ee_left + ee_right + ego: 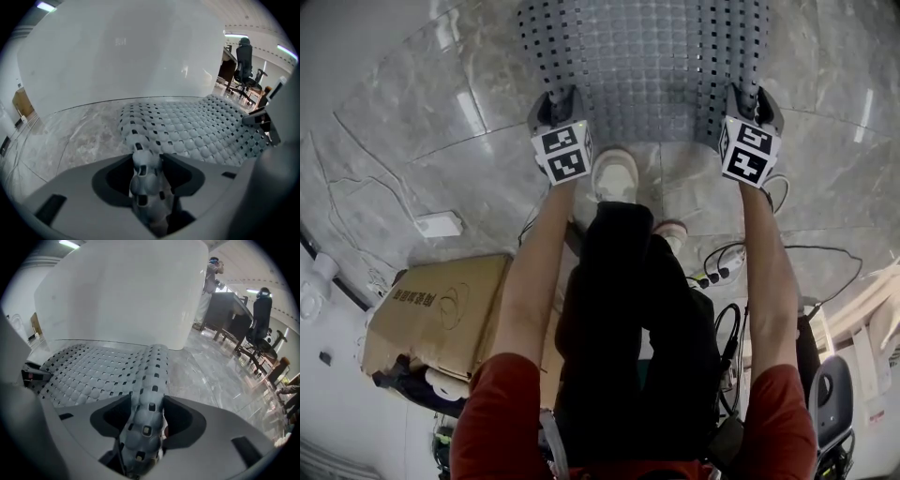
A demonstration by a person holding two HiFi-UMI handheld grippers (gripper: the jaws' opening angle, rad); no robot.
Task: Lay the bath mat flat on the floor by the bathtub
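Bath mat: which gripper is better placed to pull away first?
Left, probably. Only a short bunched corner of the bath mat stands in the open left gripper; a long raised fold runs into the right gripper, so that edge looks less settled.

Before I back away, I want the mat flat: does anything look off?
Yes: the mat isn't flat yet. Its two near corners stand up off the floor, bunched between the fingers of the left gripper and right gripper. The rest lies by the tub.
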